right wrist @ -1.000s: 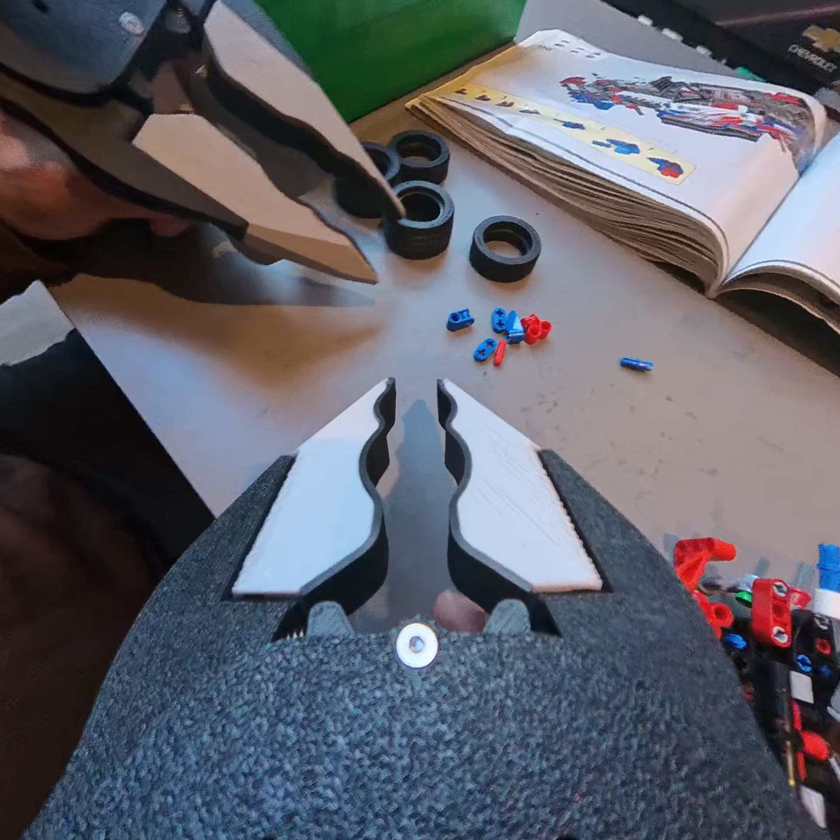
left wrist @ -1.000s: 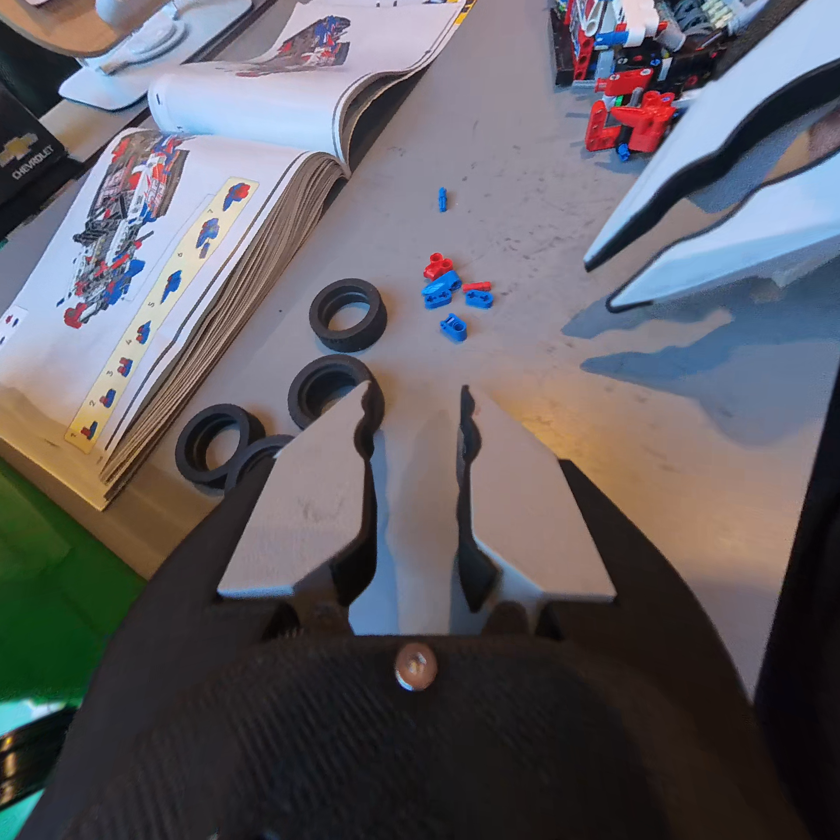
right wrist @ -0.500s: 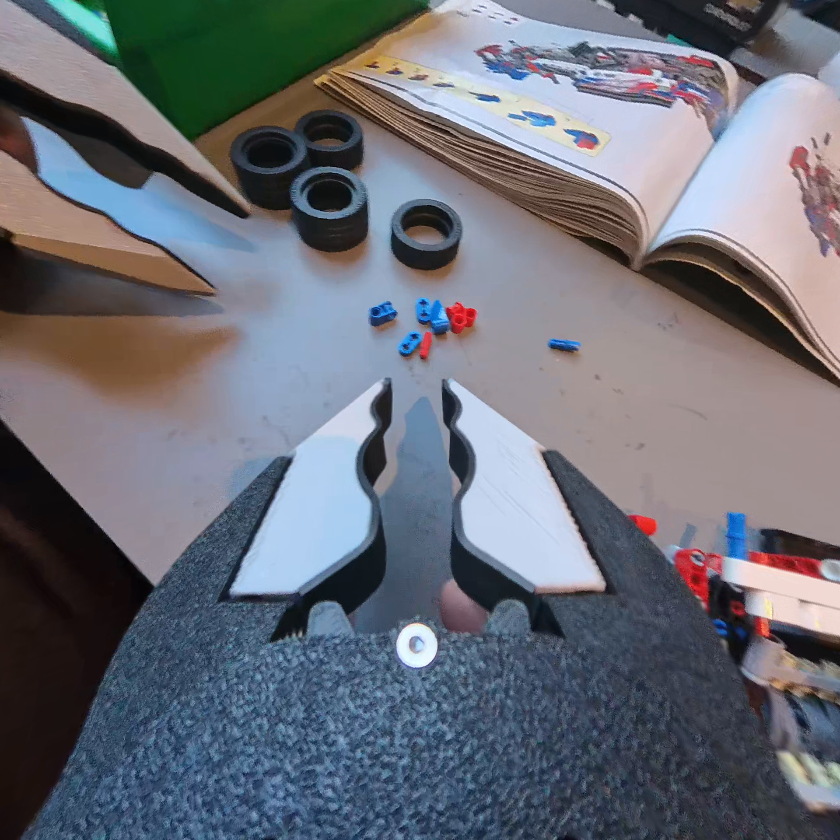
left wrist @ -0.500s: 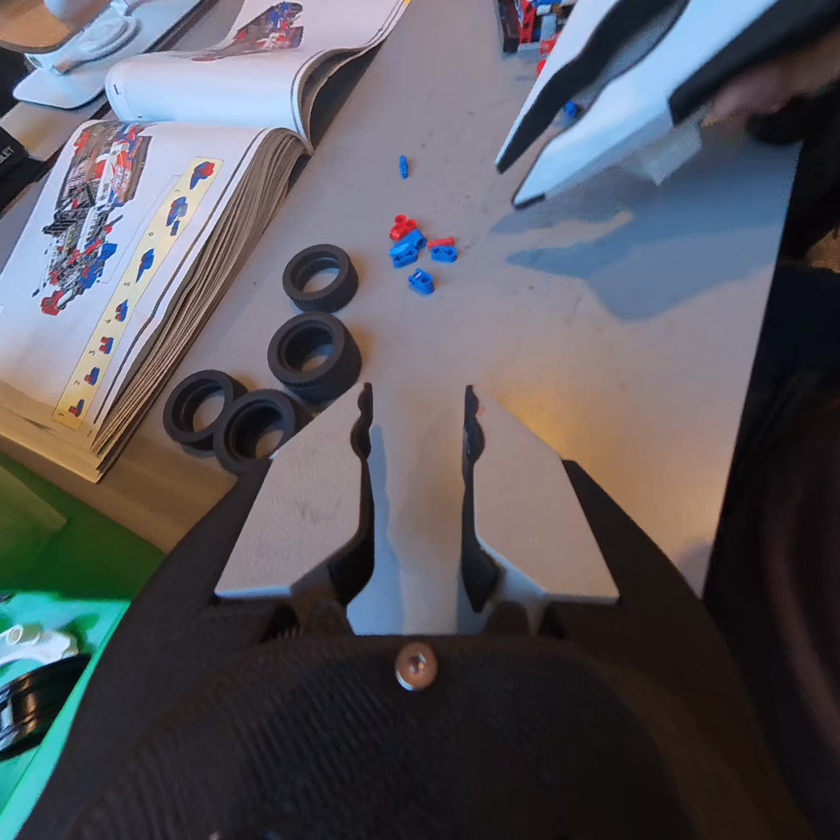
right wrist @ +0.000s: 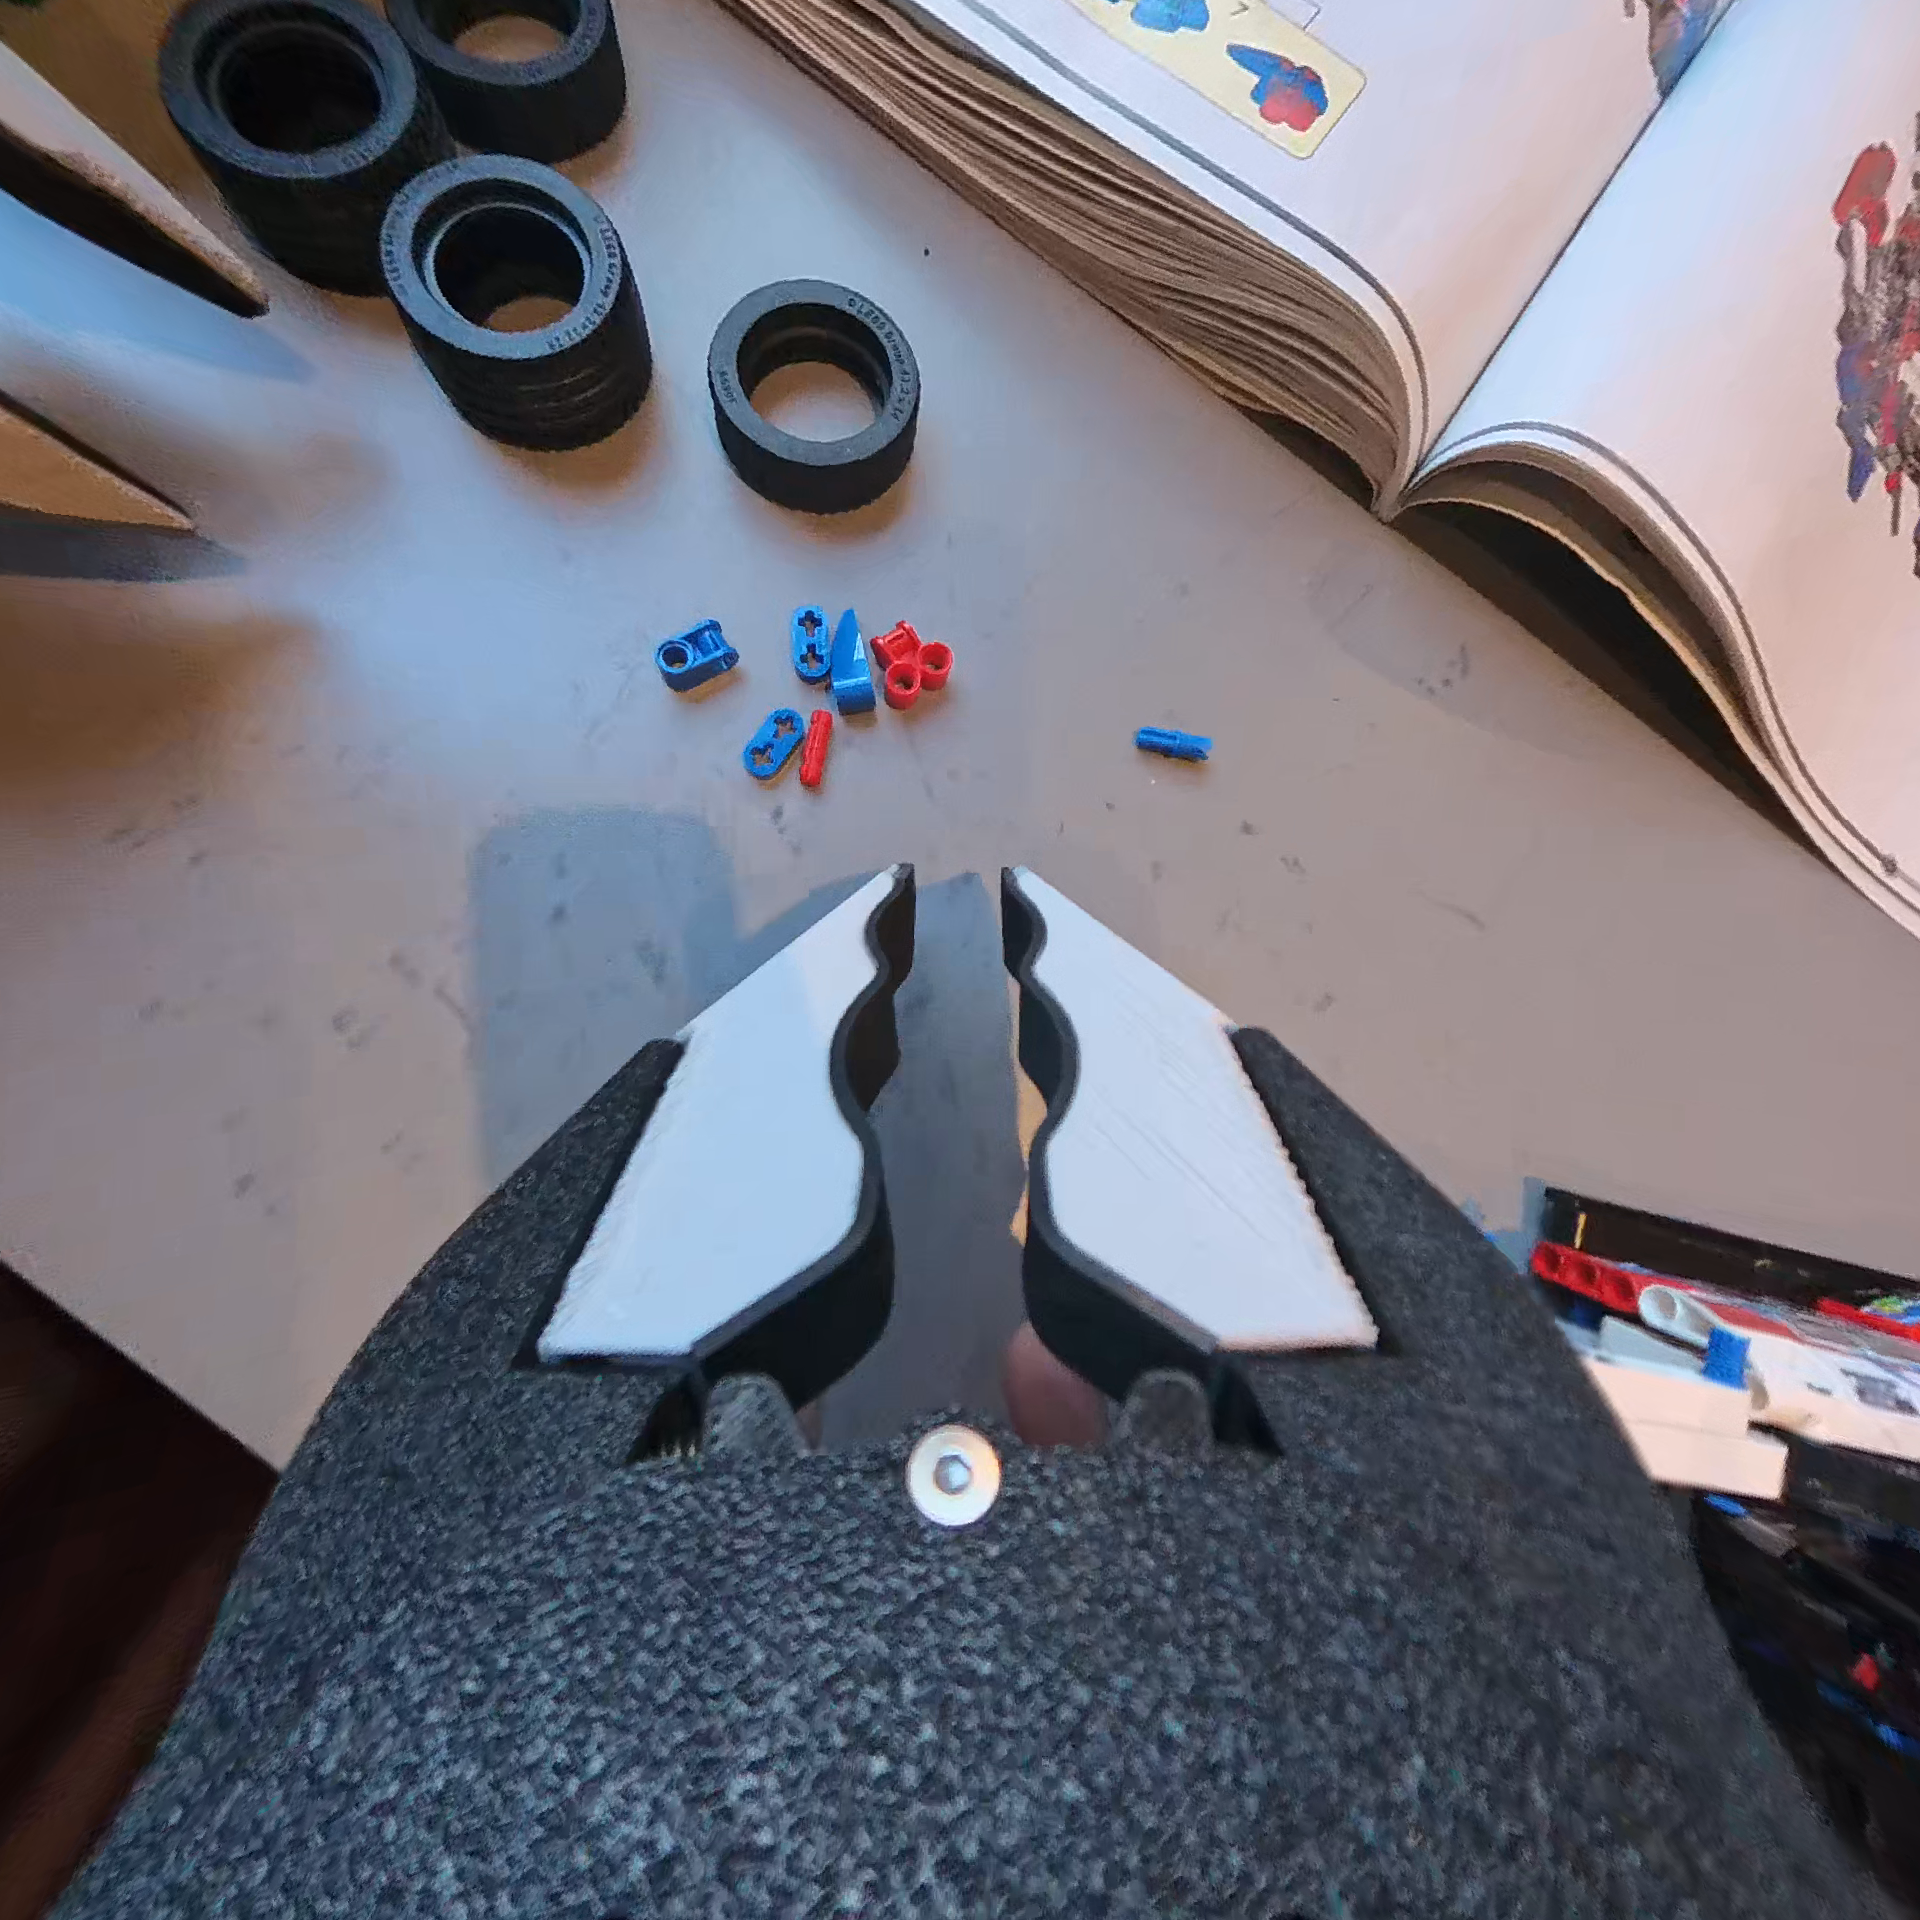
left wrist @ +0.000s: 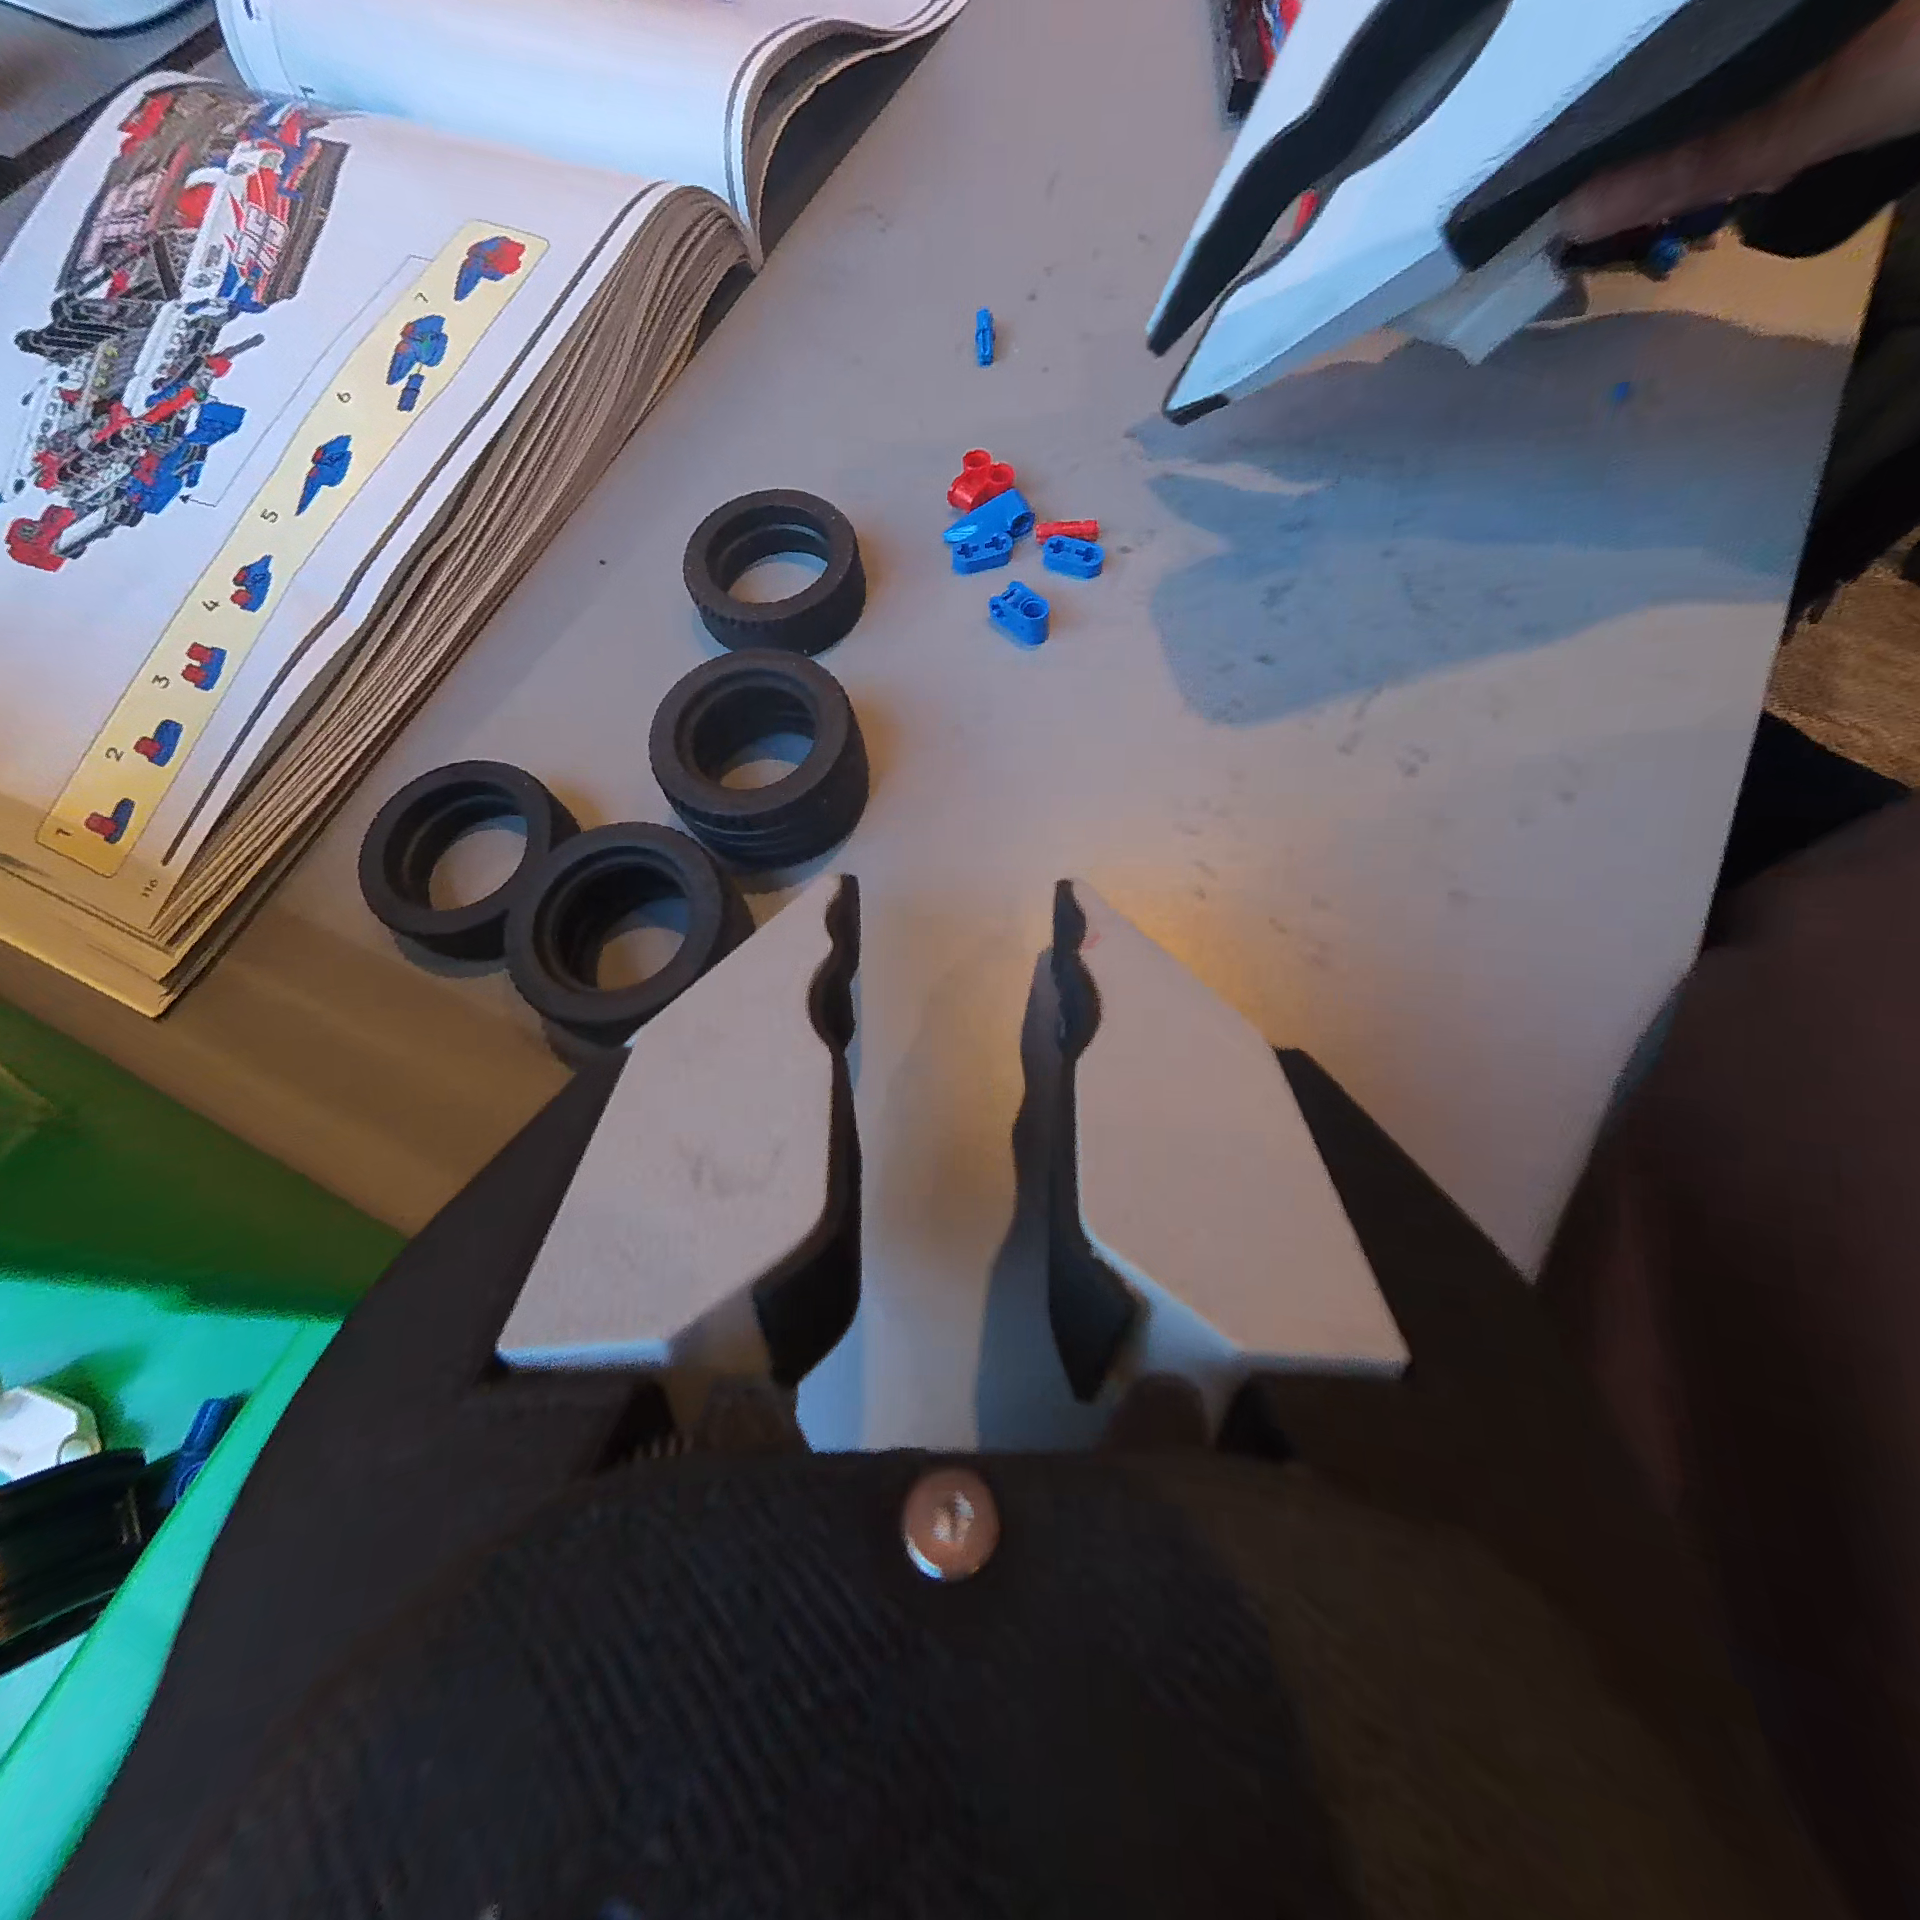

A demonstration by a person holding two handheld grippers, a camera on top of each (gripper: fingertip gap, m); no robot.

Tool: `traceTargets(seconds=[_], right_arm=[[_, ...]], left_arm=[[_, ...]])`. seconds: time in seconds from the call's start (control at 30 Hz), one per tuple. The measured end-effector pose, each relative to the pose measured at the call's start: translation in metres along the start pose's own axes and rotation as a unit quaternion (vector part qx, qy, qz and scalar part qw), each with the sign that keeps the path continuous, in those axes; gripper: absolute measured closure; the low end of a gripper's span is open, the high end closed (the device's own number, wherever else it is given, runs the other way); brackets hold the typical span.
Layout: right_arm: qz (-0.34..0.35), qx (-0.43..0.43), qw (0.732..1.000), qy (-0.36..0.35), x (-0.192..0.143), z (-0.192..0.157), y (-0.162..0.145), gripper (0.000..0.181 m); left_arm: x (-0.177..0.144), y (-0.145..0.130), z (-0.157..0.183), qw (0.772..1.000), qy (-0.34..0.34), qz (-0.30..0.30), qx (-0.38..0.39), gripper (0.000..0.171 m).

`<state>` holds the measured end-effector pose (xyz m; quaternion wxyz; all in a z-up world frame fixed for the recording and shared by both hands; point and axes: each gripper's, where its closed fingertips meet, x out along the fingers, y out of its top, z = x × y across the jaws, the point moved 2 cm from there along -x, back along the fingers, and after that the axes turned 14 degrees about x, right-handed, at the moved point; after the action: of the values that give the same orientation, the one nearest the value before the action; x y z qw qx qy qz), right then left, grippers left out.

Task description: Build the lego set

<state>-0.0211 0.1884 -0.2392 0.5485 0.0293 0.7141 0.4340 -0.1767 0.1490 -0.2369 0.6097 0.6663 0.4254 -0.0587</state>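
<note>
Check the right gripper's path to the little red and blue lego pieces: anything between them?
Nothing visible. The right gripper is open and empty, and only bare table lies between it and the small piece cluster. The tires sit beyond the cluster; the lone blue pin is off to the side.

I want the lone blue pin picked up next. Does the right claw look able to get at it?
Probably yes. The blue pin lies alone on bare table, just ahead and right of the open right claw, with nothing between them.
</note>
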Motion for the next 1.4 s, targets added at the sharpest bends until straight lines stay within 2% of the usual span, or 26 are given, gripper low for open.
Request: traceTargets(seconds=[0.33,0.5,0.6,0.77,0.9,1.13,1.2,1.27,1.3,1.4], right_arm=[[-0.022,-0.028,0.999,-0.015,0.005,0.008,0.006,0.164],[-0.056,-0.03,0.998,0.021,0.014,0.007,0.013,0.159],[-0.057,-0.037,0.997,0.043,0.019,-0.007,0.014,0.159],[-0.072,-0.1,0.992,-0.016,0.016,0.014,0.026,0.164],[-0.122,-0.194,0.973,-0.027,0.011,0.04,0.039,0.16],[-0.217,-0.357,0.908,0.035,0.034,0.051,0.036,0.158],[-0.243,-0.377,0.891,0.069,0.038,0.049,0.029,0.16],[-0.26,-0.384,0.88,0.106,0.038,0.045,0.026,0.171],[-0.271,-0.378,0.877,0.12,0.037,0.044,0.024,0.177],[-0.271,-0.359,0.885,0.117,0.036,0.044,0.023,0.177]], left_arm=[[-0.002,0.001,-0.001,0.999,-0.016,0.013,-0.026,0.134],[-0.002,0.0,-0.001,0.999,-0.018,0.012,-0.025,0.133],[-0.002,0.0,-0.001,0.999,-0.02,0.013,-0.027,0.133],[-0.002,0.0,0.0,0.999,-0.026,0.012,-0.03,0.133],[-0.002,0.0,0.0,0.999,-0.029,0.014,-0.032,0.133],[-0.002,0.001,0.0,0.999,-0.03,0.015,-0.032,0.133],[-0.002,0.001,0.0,0.999,-0.031,0.016,-0.033,0.133],[-0.002,0.0,0.0,0.999,-0.032,0.015,-0.033,0.133],[-0.001,0.0,0.0,0.999,-0.032,0.014,-0.032,0.133],[-0.001,0.0,0.001,0.999,-0.032,0.011,-0.028,0.133]])
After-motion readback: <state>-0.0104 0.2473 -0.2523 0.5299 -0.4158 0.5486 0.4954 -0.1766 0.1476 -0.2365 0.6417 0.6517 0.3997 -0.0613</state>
